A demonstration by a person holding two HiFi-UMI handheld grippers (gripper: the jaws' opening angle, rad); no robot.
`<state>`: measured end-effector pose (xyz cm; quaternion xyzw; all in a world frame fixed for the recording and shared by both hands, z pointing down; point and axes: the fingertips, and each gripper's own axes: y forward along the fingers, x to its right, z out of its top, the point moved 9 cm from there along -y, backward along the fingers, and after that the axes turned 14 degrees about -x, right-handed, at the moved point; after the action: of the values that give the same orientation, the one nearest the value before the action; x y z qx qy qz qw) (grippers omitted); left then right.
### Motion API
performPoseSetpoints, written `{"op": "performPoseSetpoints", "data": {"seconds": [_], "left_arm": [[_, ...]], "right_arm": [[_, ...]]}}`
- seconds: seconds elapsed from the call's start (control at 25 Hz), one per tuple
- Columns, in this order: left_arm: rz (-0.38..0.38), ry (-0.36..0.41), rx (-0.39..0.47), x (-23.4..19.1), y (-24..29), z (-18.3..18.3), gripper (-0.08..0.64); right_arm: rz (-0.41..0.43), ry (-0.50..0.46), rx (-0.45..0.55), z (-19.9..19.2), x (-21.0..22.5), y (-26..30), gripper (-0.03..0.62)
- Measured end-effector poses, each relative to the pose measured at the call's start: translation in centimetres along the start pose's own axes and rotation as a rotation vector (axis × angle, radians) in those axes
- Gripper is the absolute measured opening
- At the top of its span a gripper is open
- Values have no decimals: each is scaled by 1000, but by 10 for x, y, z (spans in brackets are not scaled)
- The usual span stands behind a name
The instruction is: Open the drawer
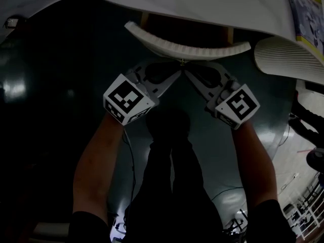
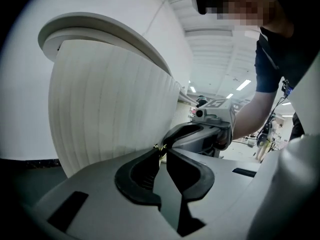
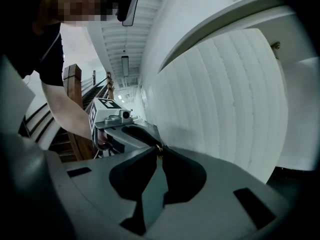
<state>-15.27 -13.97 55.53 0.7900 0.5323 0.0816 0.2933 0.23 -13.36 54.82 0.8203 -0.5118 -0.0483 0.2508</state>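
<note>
A curved white drawer front (image 1: 187,48) with vertical ribs juts out from under a white top (image 1: 202,4). A small brass knob (image 1: 181,62) sits at its middle. My left gripper (image 1: 176,75) and my right gripper (image 1: 187,75) meet tip to tip at that knob, each from its own side. In the left gripper view the ribbed front (image 2: 110,109) fills the left, and the left gripper (image 2: 160,149) pinches the brass knob (image 2: 160,147). In the right gripper view the right gripper (image 3: 160,148) is shut on the same knob (image 3: 159,147), beside the ribbed front (image 3: 225,99).
A second ribbed white curved piece (image 1: 288,59) lies at the right. Below is a dark glossy floor (image 1: 45,110) with cables (image 1: 228,191). The person's legs (image 1: 172,186) stand between the arms. A wooden stair post (image 3: 75,89) rises behind the left gripper.
</note>
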Motion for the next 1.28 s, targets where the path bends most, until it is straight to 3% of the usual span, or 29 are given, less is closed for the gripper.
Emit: {"op": "performPoseSetpoints", "data": {"seconds": [0.12, 0.64, 1.08, 1.28], "left_arm": [[-1, -12, -10, 14, -2, -7, 43], [-40, -47, -24, 85, -13, -44, 43], [0, -27, -42, 95, -2, -49, 43], [14, -43, -28, 96, 1, -51, 43]], "right_arm": [[7, -36, -9, -8, -12, -5, 25], [0, 47, -38, -50, -80, -34, 26], [-33, 126, -27, -66, -84, -40, 26], [-68, 88, -37, -67, -83, -40, 25]]}}
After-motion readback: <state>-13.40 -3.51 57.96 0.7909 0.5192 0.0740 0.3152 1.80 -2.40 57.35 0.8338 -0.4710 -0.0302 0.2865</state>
